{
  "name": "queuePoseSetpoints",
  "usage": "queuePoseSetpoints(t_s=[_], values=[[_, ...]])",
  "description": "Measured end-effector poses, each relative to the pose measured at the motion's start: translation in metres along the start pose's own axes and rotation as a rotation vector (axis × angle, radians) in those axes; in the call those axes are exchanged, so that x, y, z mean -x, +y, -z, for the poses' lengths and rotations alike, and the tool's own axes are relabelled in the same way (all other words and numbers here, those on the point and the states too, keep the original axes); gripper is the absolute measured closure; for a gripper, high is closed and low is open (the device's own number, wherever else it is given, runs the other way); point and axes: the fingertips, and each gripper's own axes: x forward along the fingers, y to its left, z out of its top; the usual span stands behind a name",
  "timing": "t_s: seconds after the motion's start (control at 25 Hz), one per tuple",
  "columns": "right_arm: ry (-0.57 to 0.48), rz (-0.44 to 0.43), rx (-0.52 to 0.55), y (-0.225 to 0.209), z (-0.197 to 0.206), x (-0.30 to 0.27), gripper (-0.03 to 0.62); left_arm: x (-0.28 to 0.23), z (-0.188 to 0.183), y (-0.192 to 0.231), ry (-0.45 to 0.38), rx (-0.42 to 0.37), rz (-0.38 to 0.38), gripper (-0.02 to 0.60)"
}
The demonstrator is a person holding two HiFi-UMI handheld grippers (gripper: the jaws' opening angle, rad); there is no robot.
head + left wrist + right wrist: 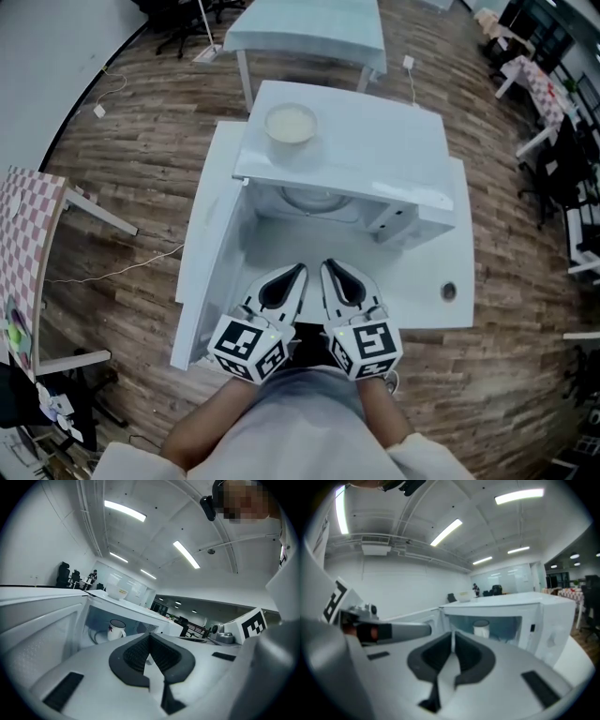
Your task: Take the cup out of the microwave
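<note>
I had the 2 tools side by side in front of the open microwave (pixel 375 150). The left tool (pixel 150 636) was closed with nothing between its jaws, and the right tool (pixel 453 633) was closed and empty as well. The cup (pixel 116 630) stood upright inside the cavity, ahead of both tools and a little left of the left tool's line, and its handle looked to face right. The door (pixel 211 253) hung open on the left tool's outer side. A bowl (pixel 291 123) sat on the microwave's roof, above and ahead of the left tool.

I judged 3 risks from there. A tool reaching in with its jaws closed would shove the cup deeper or tip it, so the jaws had to open first. With both tools entering together, 1 could catch the door or the cavity frame. Lifting the cup too high inside could knock the roof and jolt the bowl toward the tabletop (pixel 422 300).
</note>
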Motion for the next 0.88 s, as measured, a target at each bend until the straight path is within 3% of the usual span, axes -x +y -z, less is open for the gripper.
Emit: queuePoseSetpoints(t_s=[0.52, 0.68, 0.88], values=[[0.021, 0.017, 0.013, -0.035, 0.013, -0.052, 0.569, -0.038, 0.008, 0.037, 0.004, 0.019, -0.052, 0.571], [0.03, 0.022, 0.01, -0.046, 0.02, -0.065, 0.569, -0.045, 0.007, 0.04, -0.01, 0.064, -0.063, 0.571], [0.028, 0.038, 0.016, -0.068, 0.028, -0.081, 0.568, -0.055, 0.009, 0.038, -0.004, 0.058, -0.07, 0.571]])
